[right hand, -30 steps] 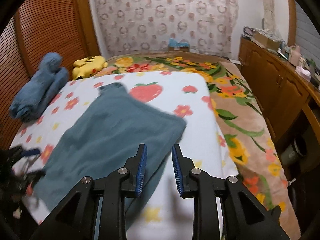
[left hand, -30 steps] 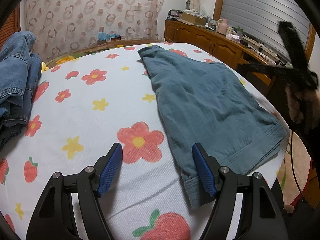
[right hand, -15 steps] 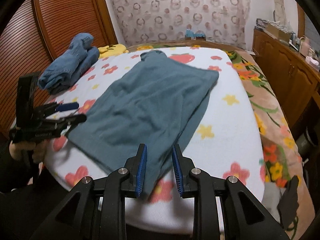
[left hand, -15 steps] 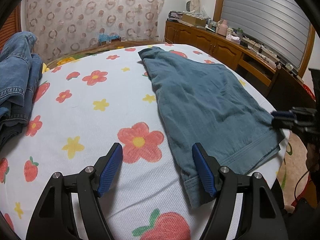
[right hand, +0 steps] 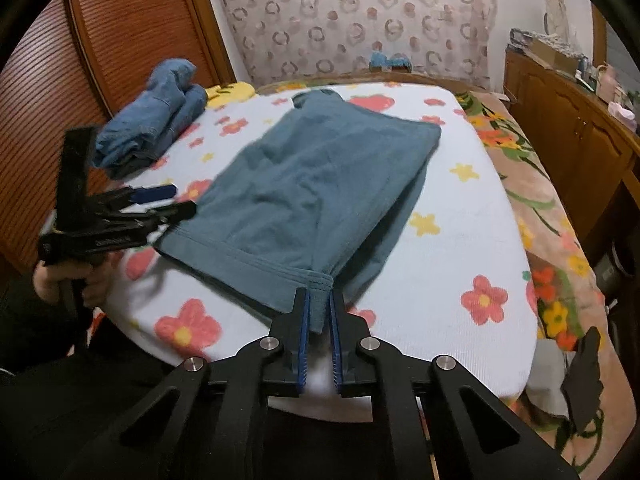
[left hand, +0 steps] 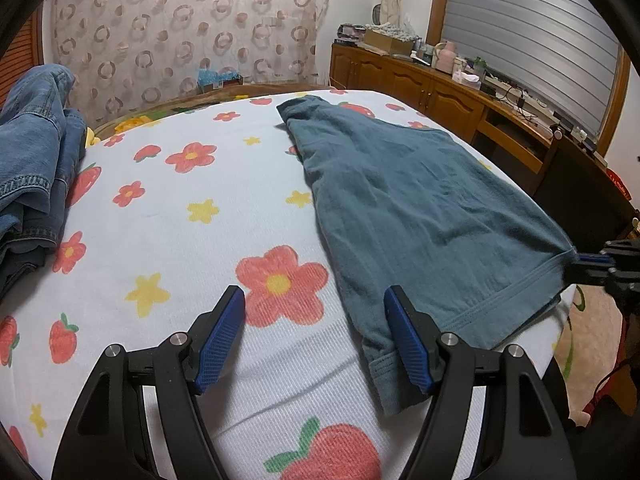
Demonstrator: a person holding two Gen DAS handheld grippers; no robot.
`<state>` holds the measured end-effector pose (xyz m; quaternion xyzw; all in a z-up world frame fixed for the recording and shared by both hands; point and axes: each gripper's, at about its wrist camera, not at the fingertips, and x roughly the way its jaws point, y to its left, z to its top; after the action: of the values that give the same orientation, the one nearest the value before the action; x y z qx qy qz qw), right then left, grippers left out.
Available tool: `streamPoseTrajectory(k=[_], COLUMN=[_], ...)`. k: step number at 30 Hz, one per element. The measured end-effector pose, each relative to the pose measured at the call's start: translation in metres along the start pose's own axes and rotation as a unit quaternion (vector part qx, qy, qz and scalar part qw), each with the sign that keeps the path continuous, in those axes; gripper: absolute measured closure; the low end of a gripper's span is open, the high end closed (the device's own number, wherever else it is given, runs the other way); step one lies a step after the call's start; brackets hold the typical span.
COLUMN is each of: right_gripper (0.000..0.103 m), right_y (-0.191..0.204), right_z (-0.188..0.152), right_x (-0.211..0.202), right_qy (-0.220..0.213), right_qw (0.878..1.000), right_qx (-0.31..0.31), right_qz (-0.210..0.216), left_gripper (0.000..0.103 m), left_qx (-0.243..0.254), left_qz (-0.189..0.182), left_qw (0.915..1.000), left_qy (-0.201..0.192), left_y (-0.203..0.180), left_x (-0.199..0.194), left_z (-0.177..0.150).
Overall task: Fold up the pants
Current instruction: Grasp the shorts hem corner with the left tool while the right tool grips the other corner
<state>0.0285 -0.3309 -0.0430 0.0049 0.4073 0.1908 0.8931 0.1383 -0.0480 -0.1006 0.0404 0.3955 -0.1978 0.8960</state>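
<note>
Two grippers bracket the near hem: your right gripper (right hand: 319, 312) is clenched on one corner of the teal knit pants (right hand: 320, 184), while your left gripper (left hand: 314, 336) hangs released at the other corner. Pants run lengthwise away from you across the flower-printed white bedsheet (left hand: 180, 248); bare sheet lies leftward before the rolled blue denim jeans (left hand: 32, 168).

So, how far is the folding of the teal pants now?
Done: the teal pants lie flat on the flowered sheet, apparently doubled, since a lower layer shows along one side. In hand: the right gripper is shut on a waistband corner; the left gripper is open, with one finger over the other corner. Left: closing the left gripper and folding the pants over.
</note>
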Motion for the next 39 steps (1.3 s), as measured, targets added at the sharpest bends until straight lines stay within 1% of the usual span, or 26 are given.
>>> streamPoseTrajectory(k=[2, 5, 9, 11, 17, 18, 19, 21, 24, 26, 29, 33, 36, 39], right_gripper=[0.094, 0.094, 0.094, 0.094, 0.088, 0.085, 0.08, 0.077, 0.076, 0.076, 0.076, 0.075, 0.073, 0.073], right_y=[0.007, 0.011, 0.005, 0.003, 0.0, -0.001, -0.001, -0.002, -0.002, -0.001, 0.001, 0.003, 0.005, 0.005], right_z=[-0.002, -0.007, -0.015, -0.014, -0.01, -0.011, -0.009, -0.008, -0.008, -0.009, -0.012, -0.017, -0.02, -0.018], right_x=[-0.006, -0.008, 0.001, 0.002, -0.005, -0.007, -0.009, -0.01, -0.006, 0.0, 0.008, 0.019, 0.027, 0.028], right_qy=[-0.006, -0.003, 0.013, 0.012, -0.002, -0.005, -0.009, -0.019, -0.024, -0.022, -0.017, -0.004, 0.014, 0.01], right_qw=[1.0, 1.0, 1.0, 1.0, 1.0, 1.0, 1.0, 0.999, 0.999, 0.999, 0.999, 1.0, 1.0, 1.0], right_qx=[-0.003, -0.008, 0.004, 0.008, 0.014, 0.014, 0.015, 0.015, 0.022, 0.026, 0.027, 0.027, 0.017, 0.018], right_qz=[0.006, 0.009, 0.004, 0.001, -0.007, -0.011, -0.019, -0.026, -0.025, -0.02, -0.014, -0.014, -0.019, -0.018], left_gripper=[0.03, 0.03, 0.03, 0.03, 0.03, 0.03, 0.032, 0.037, 0.044, 0.051, 0.055, 0.056, 0.056, 0.056], left_qx=[0.0, 0.0, 0.0, 0.0, 0.004, 0.006, 0.009, 0.015, 0.025, 0.027, 0.027, 0.03, 0.029, 0.027], left_qz=[0.0, 0.0, -0.001, 0.0, 0.005, 0.002, -0.001, -0.008, -0.024, -0.027, -0.033, -0.037, -0.041, -0.045], left_qw=[1.0, 1.0, 1.0, 1.0, 1.0, 1.0, 0.9999, 0.9998, 0.9994, 0.9993, 0.9991, 0.9988, 0.9987, 0.9985], left_qy=[0.0, 0.0, 0.0, 0.0, -0.005, -0.006, -0.007, -0.007, -0.006, 0.0, 0.005, 0.008, 0.011, 0.013], left_y=[0.0, 0.0, 0.0, 0.0, -0.001, -0.002, -0.004, -0.009, -0.017, -0.02, -0.022, -0.026, -0.026, -0.025], left_x=[0.0, 0.0, 0.0, 0.0, -0.008, -0.01, -0.013, -0.018, -0.023, -0.022, -0.02, -0.02, -0.018, -0.018], left_z=[0.0, 0.0, 0.0, 0.0, -0.001, -0.002, -0.003, -0.006, -0.012, -0.016, -0.018, -0.022, -0.022, -0.023])
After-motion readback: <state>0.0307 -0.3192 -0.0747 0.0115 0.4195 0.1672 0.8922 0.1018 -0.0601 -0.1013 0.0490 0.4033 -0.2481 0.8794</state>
